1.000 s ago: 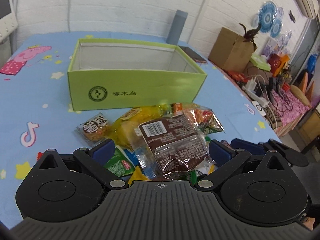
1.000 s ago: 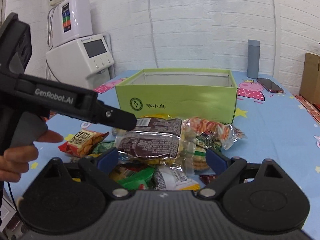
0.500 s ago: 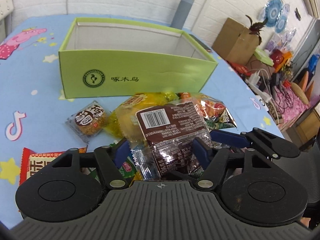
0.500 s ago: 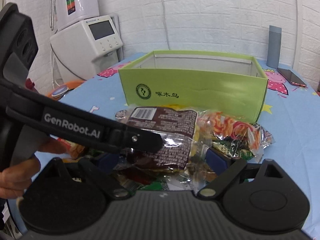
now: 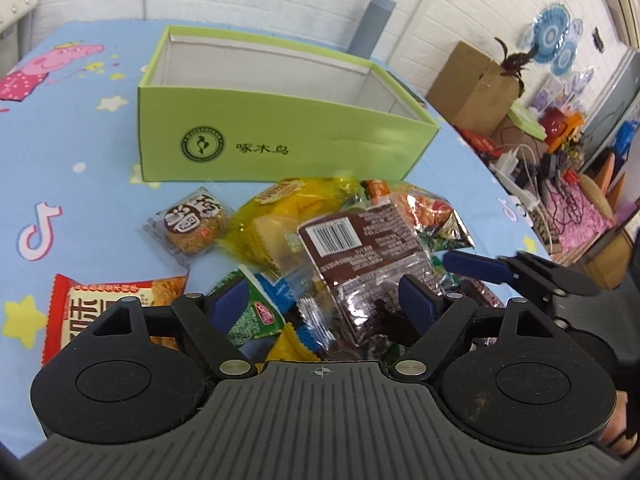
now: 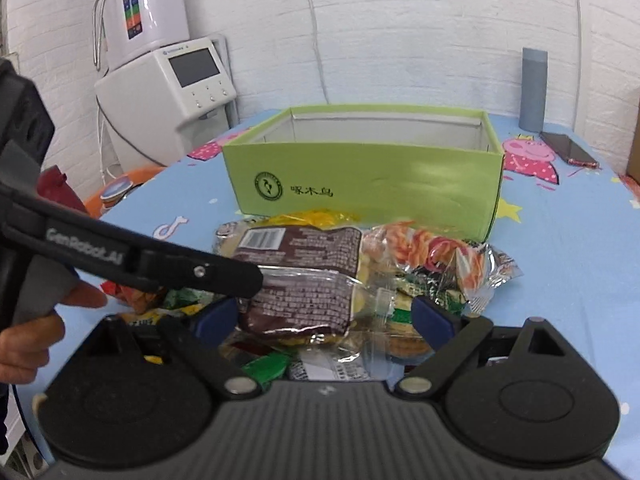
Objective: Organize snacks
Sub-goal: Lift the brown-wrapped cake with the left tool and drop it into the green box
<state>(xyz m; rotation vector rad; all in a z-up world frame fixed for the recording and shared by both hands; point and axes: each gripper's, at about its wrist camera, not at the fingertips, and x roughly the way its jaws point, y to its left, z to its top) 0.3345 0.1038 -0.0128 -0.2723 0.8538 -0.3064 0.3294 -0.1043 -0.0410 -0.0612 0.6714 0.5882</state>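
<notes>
A pile of snack packets lies on the blue tablecloth in front of an open green box (image 5: 280, 148), also in the right wrist view (image 6: 360, 176). On top lies a brown packet with a barcode (image 5: 360, 248) (image 6: 304, 272). My left gripper (image 5: 324, 300) is half closed around the brown packet's near end; its pads are close to the wrapper and I cannot tell if they grip it. My right gripper (image 6: 324, 316) is open around the same pile from the other side. The left gripper's finger (image 6: 168, 260) reaches over the packet.
A round cake packet (image 5: 188, 220), a yellow packet (image 5: 280, 216), a red packet (image 5: 108, 304) and an orange foil packet (image 6: 432, 252) lie around. A grey bottle (image 6: 534, 88) and a phone (image 6: 568, 148) stand behind the box. White machines (image 6: 160, 80) stand off the table's left.
My left gripper's fingers have narrowed from wide open to around the brown packet. Both grippers have moved closer to the pile and box.
</notes>
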